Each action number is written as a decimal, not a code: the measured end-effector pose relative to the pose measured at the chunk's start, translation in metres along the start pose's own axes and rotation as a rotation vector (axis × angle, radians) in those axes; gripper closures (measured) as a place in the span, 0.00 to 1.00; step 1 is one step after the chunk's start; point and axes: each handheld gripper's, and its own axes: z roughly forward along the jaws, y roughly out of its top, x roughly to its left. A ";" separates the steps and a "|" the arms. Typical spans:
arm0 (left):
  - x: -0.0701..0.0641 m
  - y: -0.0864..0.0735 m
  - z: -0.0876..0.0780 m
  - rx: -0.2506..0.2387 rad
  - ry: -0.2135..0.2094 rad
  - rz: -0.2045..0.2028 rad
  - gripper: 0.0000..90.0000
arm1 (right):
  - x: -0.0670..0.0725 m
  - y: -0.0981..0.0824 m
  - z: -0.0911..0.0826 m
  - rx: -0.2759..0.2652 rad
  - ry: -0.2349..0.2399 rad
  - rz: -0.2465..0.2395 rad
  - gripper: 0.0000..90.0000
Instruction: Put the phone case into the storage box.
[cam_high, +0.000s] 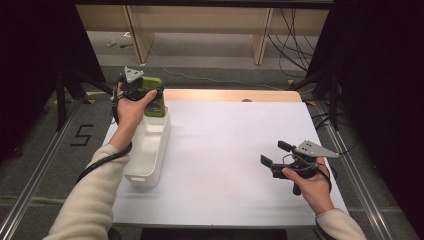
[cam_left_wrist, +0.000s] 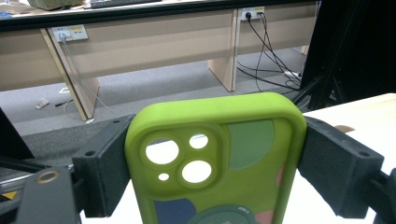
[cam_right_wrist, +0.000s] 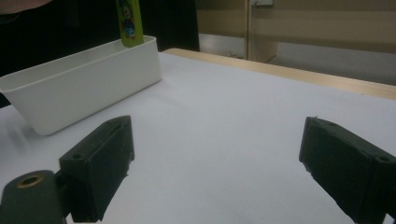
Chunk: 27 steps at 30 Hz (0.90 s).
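Phone case (cam_left_wrist: 219, 158), green, is clamped upright between the jaws of the left hand-held gripper (cam_high: 145, 95) above the white bin (cam_high: 150, 145); right hand-held gripper (cam_right_wrist: 215, 172) is held wide open, empty, over the table (cam_high: 230, 150).

Surface: white table (cam_high: 225, 150) with a wooden strip at its upper edge | On it: white bin (cam_high: 150, 150) stood at the frame's left-centre, lengthwise.

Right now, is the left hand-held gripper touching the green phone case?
Touching. In the left gripper view, the left hand-held gripper has both black jaws pressed flat against the two sides of the green phone case, with no gap.
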 end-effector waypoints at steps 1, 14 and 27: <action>0.000 0.000 0.000 0.000 0.001 -0.001 0.18 | 0.000 0.000 0.000 0.000 -0.001 0.001 0.13; 0.002 -0.004 0.007 0.012 0.010 0.025 0.18 | 0.000 0.000 0.000 0.000 -0.001 0.001 0.13; 0.004 -0.006 0.011 0.023 0.017 0.024 0.18 | 0.000 0.000 0.000 0.002 0.000 0.001 0.13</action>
